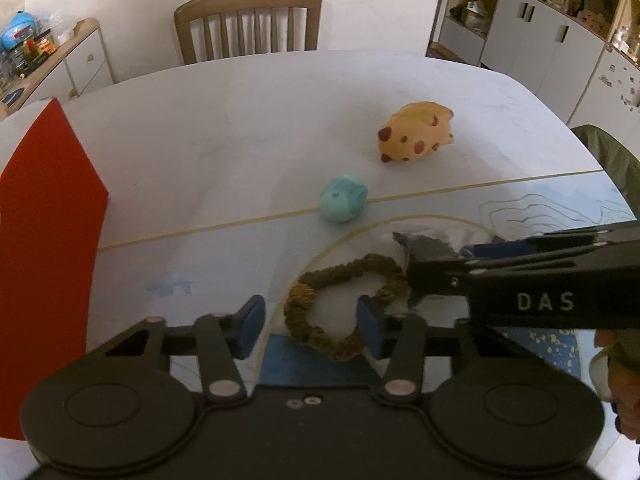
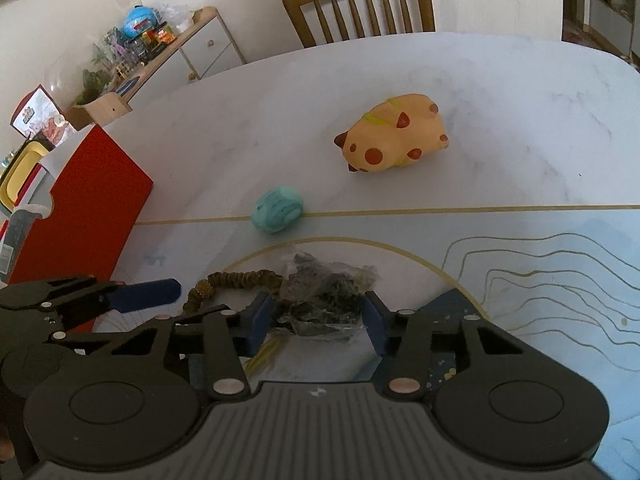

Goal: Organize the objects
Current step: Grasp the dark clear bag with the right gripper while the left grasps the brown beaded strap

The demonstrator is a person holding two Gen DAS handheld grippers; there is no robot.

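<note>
Left wrist view: left tongs (image 1: 310, 320) gape around the brown scrunchie (image 1: 340, 304). Right tongs (image 2: 318, 318) stand open astride the crinkled packet (image 2: 326, 290); likely both must close next.

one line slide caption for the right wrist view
Open right gripper straddling a crinkled clear plastic packet, beside a brown fabric scrunchie.

One spotted toy (image 2: 394, 138), teal toy (image 2: 277, 208), scrunchie (image 1: 340, 304), perhaps one crumpled bag (image 2: 326, 294).
</note>
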